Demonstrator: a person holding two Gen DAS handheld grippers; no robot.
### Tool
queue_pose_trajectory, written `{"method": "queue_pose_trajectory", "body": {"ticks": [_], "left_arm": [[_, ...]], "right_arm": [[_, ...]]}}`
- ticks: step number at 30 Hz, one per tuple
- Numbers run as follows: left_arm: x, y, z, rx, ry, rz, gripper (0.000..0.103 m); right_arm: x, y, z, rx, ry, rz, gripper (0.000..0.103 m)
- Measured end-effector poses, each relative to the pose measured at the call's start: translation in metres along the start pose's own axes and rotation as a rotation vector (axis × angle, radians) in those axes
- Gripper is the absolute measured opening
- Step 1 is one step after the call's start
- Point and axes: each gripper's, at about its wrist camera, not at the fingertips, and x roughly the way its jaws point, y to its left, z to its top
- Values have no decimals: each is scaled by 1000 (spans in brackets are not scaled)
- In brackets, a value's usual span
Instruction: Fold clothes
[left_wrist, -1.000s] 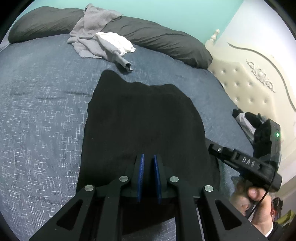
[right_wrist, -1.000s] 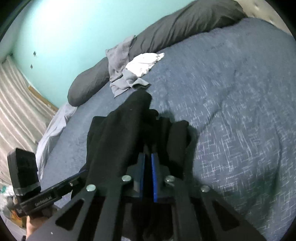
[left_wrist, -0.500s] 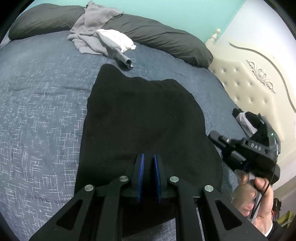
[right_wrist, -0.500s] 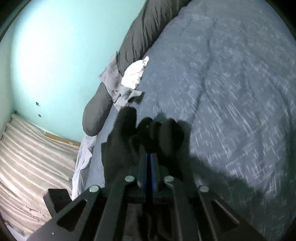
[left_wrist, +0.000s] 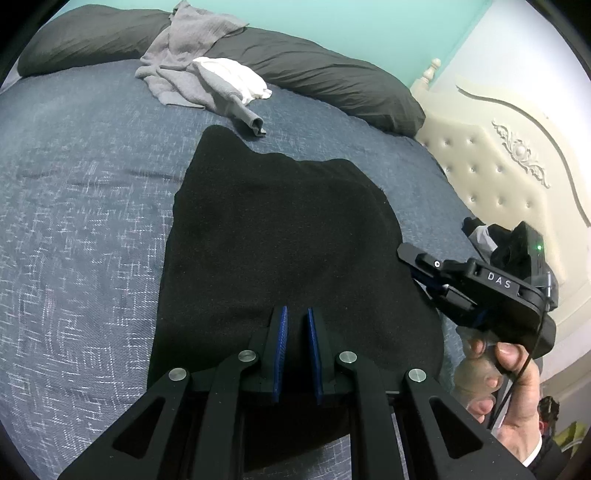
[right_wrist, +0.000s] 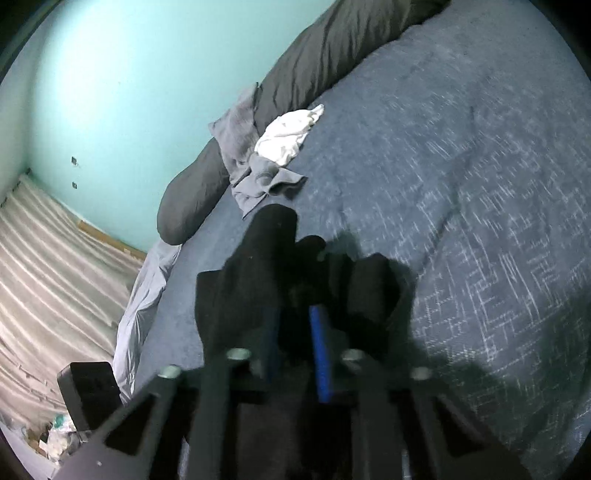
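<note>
The left claw (left_wrist: 296, 317) stands slightly parted, its blue pads (left_wrist: 281, 332) over the near edge of the black garment (left_wrist: 280, 229); whether cloth is pinched between them I cannot tell. The right claw (right_wrist: 295, 314) is released, pads apart amid bunched black cloth at the garment's right edge. The garment lies spread on the blue bed (left_wrist: 81, 192). Farther off, grey clothes (left_wrist: 184, 70) and a white piece (left_wrist: 236, 77) rest against the dark pillows (left_wrist: 325, 77).

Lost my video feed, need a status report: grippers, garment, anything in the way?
Left gripper slightly open over black garment. Right gripper parted, black cloth bunched around its fingers. Grey and white clothes lie beyond on the bed, clear of the fold.
</note>
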Motion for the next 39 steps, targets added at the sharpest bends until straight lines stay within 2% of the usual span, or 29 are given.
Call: {"method": "queue_pose_trajectory", "body": {"ticks": [5, 13, 17, 21, 24, 25, 26, 27, 28, 29, 39], "left_arm": [[-1, 0, 0, 2, -4, -6, 12], [-4, 0, 3, 4, -19, -4, 12], [-15, 4, 9, -1, -35, 13, 13], [-25, 19, 13, -37, -55, 37, 20], [-29, 37, 14, -78, -53, 47, 23], [-30, 41, 14, -90, -48, 46, 24], [-30, 45, 14, -99, -41, 42, 33], [-30, 49, 15, -107, -35, 34, 42], [-31, 51, 14, -114, -30, 24, 47], [-31, 53, 14, -122, -24, 15, 50], [-23, 64, 2, -137, 38, -19, 61]], "right_arm": [[-12, -13, 5, 80, -45, 60, 4], [-13, -33, 4, 198, -50, 93, 4], [-15, -29, 6, 186, -44, 72, 5], [-15, -23, 8, 161, -30, 67, 9], [-24, -16, 11, 119, -59, -6, 9], [-28, -16, 12, 114, -64, -23, 10], [-32, -16, 13, 112, -68, -35, 10], [-34, -17, 13, 117, -65, -34, 23], [-35, -17, 11, 118, -57, -41, 46], [-36, -17, 9, 119, -50, -48, 54], [-13, 4, -21, -6, 128, -106, 54]]}}
